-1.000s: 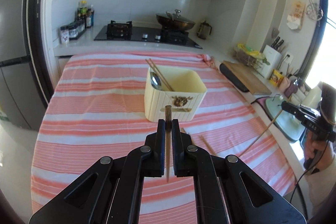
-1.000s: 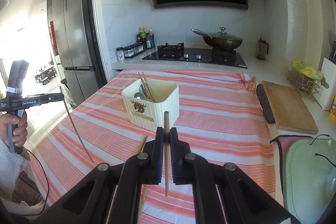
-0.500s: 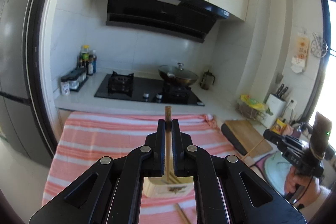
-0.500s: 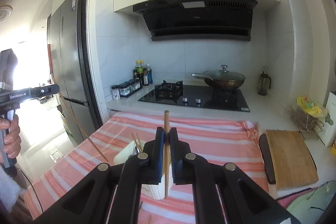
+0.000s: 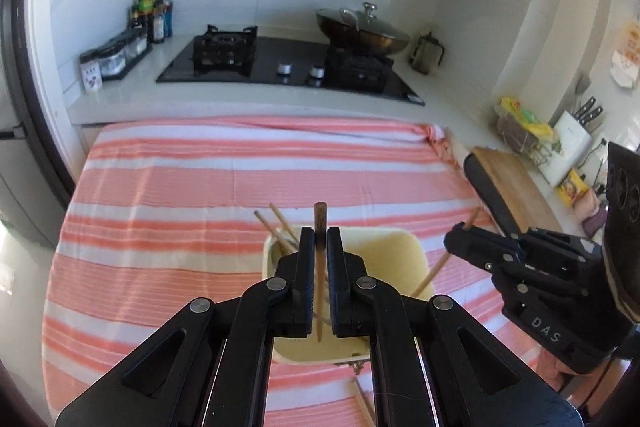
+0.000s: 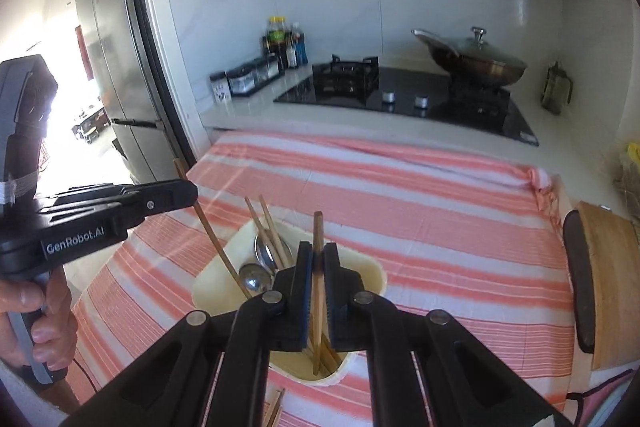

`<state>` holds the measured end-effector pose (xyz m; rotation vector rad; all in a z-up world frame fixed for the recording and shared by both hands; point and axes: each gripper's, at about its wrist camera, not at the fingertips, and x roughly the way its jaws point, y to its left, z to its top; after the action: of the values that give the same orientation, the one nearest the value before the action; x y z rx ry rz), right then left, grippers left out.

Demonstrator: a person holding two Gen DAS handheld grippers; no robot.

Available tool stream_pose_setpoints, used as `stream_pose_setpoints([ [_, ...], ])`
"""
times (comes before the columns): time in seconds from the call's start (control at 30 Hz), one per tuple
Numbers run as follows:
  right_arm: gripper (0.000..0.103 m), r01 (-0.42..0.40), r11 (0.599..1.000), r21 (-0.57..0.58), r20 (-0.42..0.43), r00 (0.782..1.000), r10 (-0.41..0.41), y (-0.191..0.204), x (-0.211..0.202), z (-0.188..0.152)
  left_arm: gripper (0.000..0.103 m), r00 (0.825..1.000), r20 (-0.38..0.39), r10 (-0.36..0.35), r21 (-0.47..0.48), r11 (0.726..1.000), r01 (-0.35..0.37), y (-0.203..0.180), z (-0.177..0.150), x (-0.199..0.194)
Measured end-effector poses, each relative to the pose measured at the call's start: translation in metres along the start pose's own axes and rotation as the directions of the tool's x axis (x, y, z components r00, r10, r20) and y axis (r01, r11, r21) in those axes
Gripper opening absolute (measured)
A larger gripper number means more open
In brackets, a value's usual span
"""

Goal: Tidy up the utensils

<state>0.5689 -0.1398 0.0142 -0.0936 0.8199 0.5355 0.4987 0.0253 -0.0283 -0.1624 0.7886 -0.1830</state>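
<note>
While over holder (image 5: 404, 247) | each gripper (image 5: 320, 239) clamps 1 chopstick (image 5: 320, 267)

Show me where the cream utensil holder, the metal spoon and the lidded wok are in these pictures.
cream utensil holder (image 5: 412, 251): left wrist view, far right inner wall.
metal spoon (image 6: 253, 277): right wrist view, shiny bowl inside the holder.
lidded wok (image 6: 478, 57): right wrist view, glass lid, on the stove.
</note>
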Motion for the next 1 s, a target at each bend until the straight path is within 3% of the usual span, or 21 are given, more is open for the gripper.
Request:
stream_pose_setpoints([
  [0.03,0.016,-0.009,1.000,0.004,0.007,1.000,0.009,0.001,0.004,-0.001,0.013,1.000,-0.003,0.000,-0.002,1.000,0.000,0.000,-0.004,0.001],
  [0.07,0.026,-0.012,1.000,0.004,0.023,1.000,0.012,0.002,0.004,-0.003,0.036,1.000,-0.002,-0.012,-0.007,1.000,0.012,0.001,-0.008,0.000],
  [0.1,0.048,-0.011,1.000,0.005,0.049,0.999,0.010,0.003,0.000,-0.005,0.051,1.000,0.005,-0.022,-0.013,1.000,0.022,0.004,-0.014,-0.006],
  [0.13,0.054,-0.009,1.000,0.006,0.085,0.996,0.009,0.005,-0.008,-0.009,0.073,1.000,0.020,-0.019,-0.015,1.000,0.019,0.006,-0.021,-0.014],
  [0.17,0.054,0.003,1.000,0.004,0.112,0.994,-0.003,0.007,-0.017,-0.016,0.081,0.999,0.033,-0.013,-0.007,1.000,0.013,0.008,-0.028,-0.022],
  [0.27,0.054,0.013,1.000,-0.005,0.135,0.991,-0.012,0.009,-0.045,-0.044,0.086,1.000,0.003,-0.008,0.029,1.000,0.008,0.015,-0.063,-0.043],
  [0.37,0.056,0.047,0.999,-0.022,0.128,0.991,-0.043,0.007,-0.073,-0.093,0.092,0.999,-0.031,0.020,0.046,0.999,-0.019,0.020,-0.114,-0.059],
  [0.53,0.059,0.120,0.992,-0.036,0.059,0.991,-0.118,0.001,-0.094,-0.198,0.093,0.988,-0.091,0.126,0.079,0.990,-0.119,0.014,-0.209,-0.059],
  [0.63,0.059,0.152,0.988,0.027,-0.006,0.988,-0.152,-0.013,-0.092,-0.252,0.093,0.985,-0.108,0.134,0.025,0.991,-0.132,0.013,-0.245,-0.046],
  [0.77,0.059,0.230,0.970,0.073,-0.094,0.970,-0.223,-0.031,-0.086,-0.298,0.093,0.982,-0.108,0.152,-0.014,0.988,-0.154,0.011,-0.261,-0.032],
  [1.0,0.059,0.257,0.958,0.129,-0.097,0.965,-0.245,-0.044,-0.095,-0.323,0.093,0.969,-0.112,0.219,0.014,0.976,-0.219,0.006,-0.276,-0.018],
])
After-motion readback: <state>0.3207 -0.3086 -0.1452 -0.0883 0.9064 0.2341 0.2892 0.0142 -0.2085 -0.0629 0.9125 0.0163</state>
